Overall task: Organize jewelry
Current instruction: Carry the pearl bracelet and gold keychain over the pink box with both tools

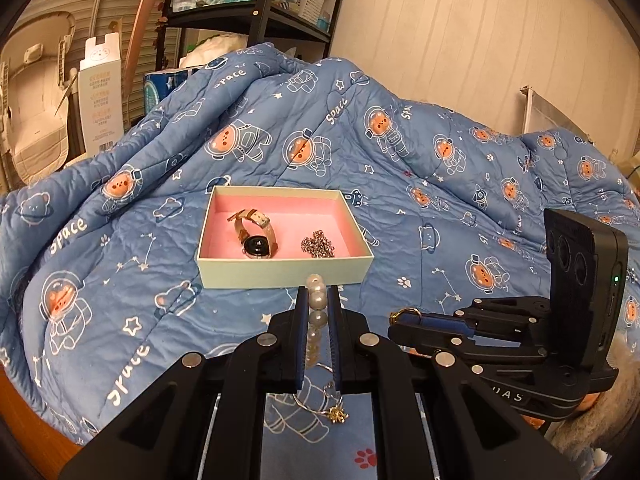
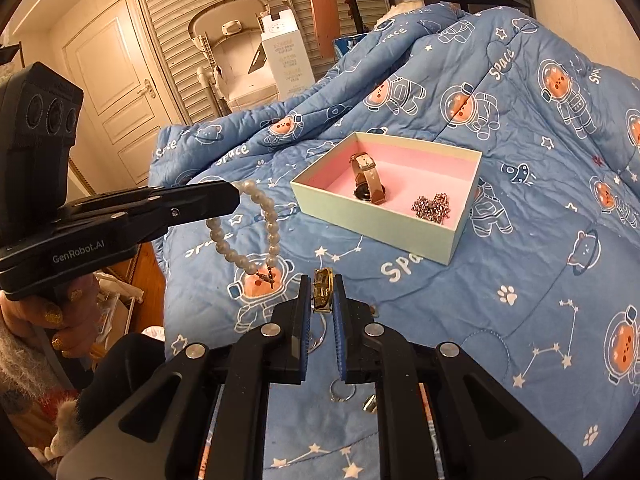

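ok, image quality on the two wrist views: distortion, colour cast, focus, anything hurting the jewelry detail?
Left wrist view: heavy fisheye with dark corner vignette, warm orange cast, pearl bracelet in the left tongs sharp, watch in the box readable. Right wrist view: same bending and cast, gold ring in the right tongs crisp, small items under the tongs shadowed and hard to identify.

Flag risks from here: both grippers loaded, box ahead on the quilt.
1. The pearl bracelet hangs as a long loop from the left gripper, held by a few beads; it could swing or catch the box rim.
2. The right gripper pinches the gold ring at the fingertips only; it might slip.
3. A silver ring lies loose on the quilt, easily lost in folds.
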The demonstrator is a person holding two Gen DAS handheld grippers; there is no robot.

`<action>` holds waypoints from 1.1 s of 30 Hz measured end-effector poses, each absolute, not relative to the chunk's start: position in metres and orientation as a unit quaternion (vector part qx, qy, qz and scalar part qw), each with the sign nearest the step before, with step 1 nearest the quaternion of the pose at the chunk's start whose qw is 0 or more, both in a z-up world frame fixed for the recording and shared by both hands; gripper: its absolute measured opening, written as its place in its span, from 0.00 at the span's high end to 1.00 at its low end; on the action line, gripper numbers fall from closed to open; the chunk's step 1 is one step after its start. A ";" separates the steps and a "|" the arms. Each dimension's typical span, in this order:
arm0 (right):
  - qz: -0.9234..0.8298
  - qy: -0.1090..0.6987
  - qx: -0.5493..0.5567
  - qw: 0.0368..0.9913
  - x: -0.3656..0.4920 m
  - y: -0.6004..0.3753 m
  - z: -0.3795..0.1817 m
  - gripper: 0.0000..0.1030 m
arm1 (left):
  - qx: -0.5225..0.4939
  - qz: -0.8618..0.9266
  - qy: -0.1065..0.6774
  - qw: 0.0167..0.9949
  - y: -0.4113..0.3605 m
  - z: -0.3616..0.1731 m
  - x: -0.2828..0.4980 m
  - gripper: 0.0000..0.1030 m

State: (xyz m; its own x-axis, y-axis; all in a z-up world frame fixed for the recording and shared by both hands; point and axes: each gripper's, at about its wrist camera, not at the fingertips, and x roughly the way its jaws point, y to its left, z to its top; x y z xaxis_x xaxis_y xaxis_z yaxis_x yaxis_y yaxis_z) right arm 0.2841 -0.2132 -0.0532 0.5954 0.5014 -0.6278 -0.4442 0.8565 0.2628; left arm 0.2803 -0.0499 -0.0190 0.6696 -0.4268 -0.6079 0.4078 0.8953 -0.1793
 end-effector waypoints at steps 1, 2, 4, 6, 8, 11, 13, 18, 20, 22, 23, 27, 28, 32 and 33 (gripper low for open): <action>0.265 0.364 0.042 0.892 0.291 -0.214 -0.053 0.89 | -0.011 -0.231 0.335 0.914 -0.051 -0.017 0.286 0.91; 0.265 0.364 0.045 0.892 0.299 -0.215 -0.051 0.89 | -0.009 -0.232 0.335 0.913 -0.052 -0.015 0.292 0.91; 0.263 0.362 0.050 0.893 0.314 -0.217 -0.046 0.90 | -0.008 -0.236 0.336 0.912 -0.054 -0.011 0.305 0.91; 0.260 0.360 0.051 0.895 0.328 -0.219 -0.042 0.89 | -0.010 -0.237 0.338 0.911 -0.054 -0.008 0.319 0.91; 0.254 0.359 0.052 0.897 0.342 -0.222 -0.038 0.89 | -0.016 -0.240 0.339 0.909 -0.054 -0.004 0.332 0.91; 0.245 0.357 0.045 0.900 0.360 -0.224 -0.034 0.89 | -0.013 -0.237 0.340 0.910 -0.056 0.000 0.350 0.91; 0.239 0.359 0.042 0.901 0.371 -0.225 -0.033 0.90 | -0.016 -0.240 0.344 0.908 -0.057 0.001 0.360 0.91; 0.227 0.362 0.032 0.904 0.394 -0.224 -0.035 0.89 | -0.017 -0.241 0.350 0.905 -0.063 0.003 0.385 0.91; 0.225 0.366 0.024 0.903 0.403 -0.221 -0.039 0.90 | -0.022 -0.243 0.354 0.903 -0.066 0.005 0.396 0.91; 0.224 0.372 0.018 0.901 0.410 -0.217 -0.043 0.90 | -0.022 -0.245 0.356 0.901 -0.071 0.006 0.407 0.91; 0.224 0.375 0.015 0.900 0.414 -0.216 -0.046 0.89 | -0.018 -0.244 0.358 0.901 -0.074 0.005 0.412 0.91; 0.223 0.393 0.004 0.892 0.429 -0.209 -0.059 0.89 | -0.022 -0.239 0.376 0.895 -0.083 -0.003 0.440 0.91; 0.222 0.397 0.002 0.891 0.431 -0.208 -0.062 0.89 | -0.026 -0.237 0.383 0.893 -0.085 -0.007 0.447 0.91; 0.225 0.409 -0.012 0.884 0.441 -0.203 -0.073 0.89 | -0.052 -0.230 0.411 0.881 -0.088 -0.023 0.475 0.91; 0.225 0.411 -0.015 0.883 0.442 -0.202 -0.075 0.89 | -0.058 -0.229 0.416 0.878 -0.090 -0.027 0.481 0.91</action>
